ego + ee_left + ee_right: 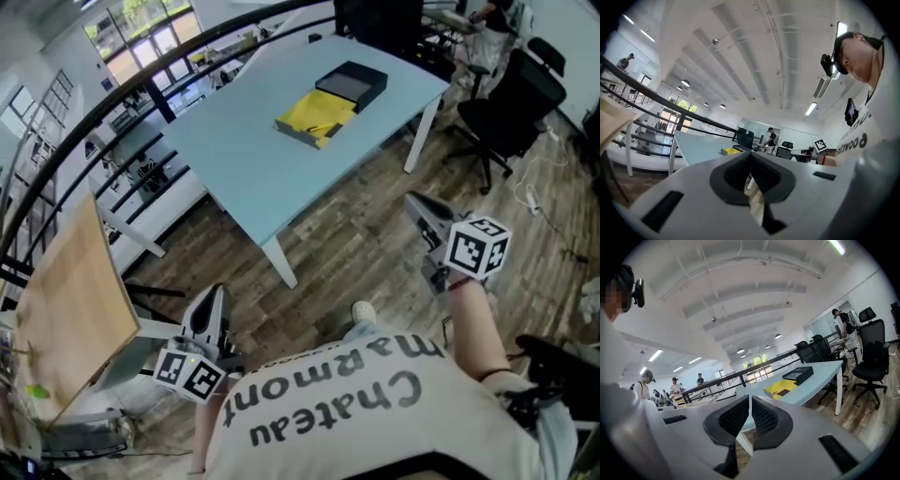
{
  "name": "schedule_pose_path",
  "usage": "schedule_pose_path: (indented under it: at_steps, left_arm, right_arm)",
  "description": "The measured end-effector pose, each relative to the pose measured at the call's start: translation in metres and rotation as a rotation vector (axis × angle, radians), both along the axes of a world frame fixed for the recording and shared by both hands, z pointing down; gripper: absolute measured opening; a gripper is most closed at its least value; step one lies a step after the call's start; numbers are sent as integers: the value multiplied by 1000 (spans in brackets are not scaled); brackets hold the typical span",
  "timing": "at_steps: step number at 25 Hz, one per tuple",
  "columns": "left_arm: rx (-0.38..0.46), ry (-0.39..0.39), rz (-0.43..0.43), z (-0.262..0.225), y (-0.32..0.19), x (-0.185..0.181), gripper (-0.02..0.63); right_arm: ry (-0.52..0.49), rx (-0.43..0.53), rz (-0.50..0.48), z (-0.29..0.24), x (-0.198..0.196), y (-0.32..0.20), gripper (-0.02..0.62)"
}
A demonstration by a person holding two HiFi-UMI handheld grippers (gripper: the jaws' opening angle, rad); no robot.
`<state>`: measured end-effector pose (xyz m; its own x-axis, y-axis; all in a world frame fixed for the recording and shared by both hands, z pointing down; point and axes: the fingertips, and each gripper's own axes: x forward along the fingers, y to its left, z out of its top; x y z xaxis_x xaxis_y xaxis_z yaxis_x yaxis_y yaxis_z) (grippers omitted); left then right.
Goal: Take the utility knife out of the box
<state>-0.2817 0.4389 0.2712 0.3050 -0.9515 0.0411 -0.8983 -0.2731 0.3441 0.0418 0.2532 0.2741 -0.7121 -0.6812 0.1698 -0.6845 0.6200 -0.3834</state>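
Only the approach is under way: the box, presumably holding the utility knife, lies on the tabletop at twelve o'clock, well apart from the left gripper and right gripper, whose empty jaws are pressed together and must spread once nearer.

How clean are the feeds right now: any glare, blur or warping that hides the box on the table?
Head view: sharp, evenly lit, no glare; fisheye bends the table edges, but the yellow-lined box reads clearly. Right gripper view: heavy barrel warp, dark corners; box small but distinct. Left gripper view: bright ceiling lights; box only a tiny yellow sliver.
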Motion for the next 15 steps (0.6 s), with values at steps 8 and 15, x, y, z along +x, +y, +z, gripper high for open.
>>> schedule_pose_path:
  at_steps: [8,15]
  left_arm:
    - [14,39,-33,-7,-84,41,3]
    - [24,76,-54,4,-157,81,2]
  right_arm:
    - [-4,-57,-32,10,41,-85,44]
    - [51,-61,-103,19,67,-149,44]
